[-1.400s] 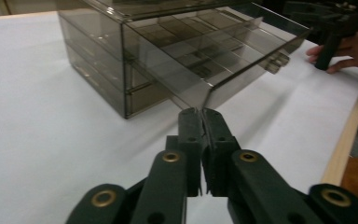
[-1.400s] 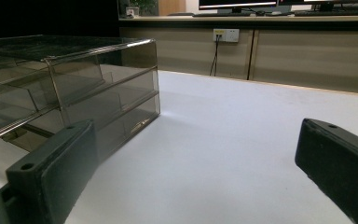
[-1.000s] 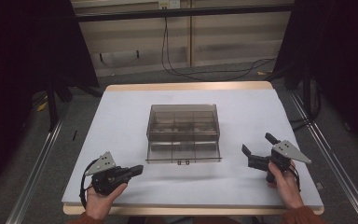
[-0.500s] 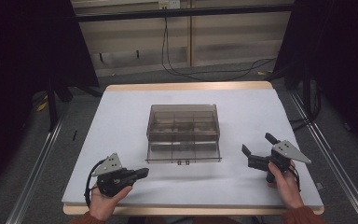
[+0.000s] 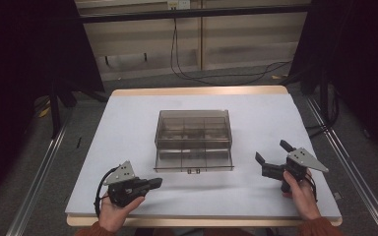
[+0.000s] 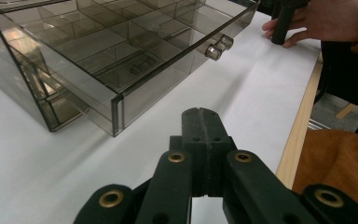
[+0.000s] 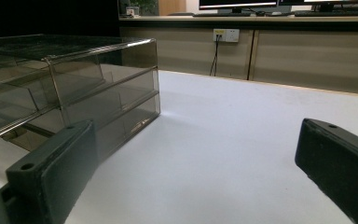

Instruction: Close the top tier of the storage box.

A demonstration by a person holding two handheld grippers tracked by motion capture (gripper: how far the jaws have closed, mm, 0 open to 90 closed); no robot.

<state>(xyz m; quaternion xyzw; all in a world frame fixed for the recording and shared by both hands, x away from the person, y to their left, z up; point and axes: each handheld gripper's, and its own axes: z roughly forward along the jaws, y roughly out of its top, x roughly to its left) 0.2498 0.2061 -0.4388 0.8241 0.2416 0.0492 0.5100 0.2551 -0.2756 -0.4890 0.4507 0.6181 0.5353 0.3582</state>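
Nearest the person, the left tool (image 5: 153, 183) lies low over the white tabletop (image 5: 128, 128), its jaws clenched together on nothing, just short of the smoky clear drawer box (image 5: 193, 129) and off its front-left corner. The right tool (image 5: 271, 157) hovers off the box's front-right side, jaws spread wide and released. The box's bottom drawer (image 5: 194, 160) stands pulled out, its 2 small knobs (image 6: 218, 45) facing the person.

smoky clear plastic drawer box (image 5: 193, 135) at table centre; bottom drawer (image 5: 194, 161) pulled out, divided compartments
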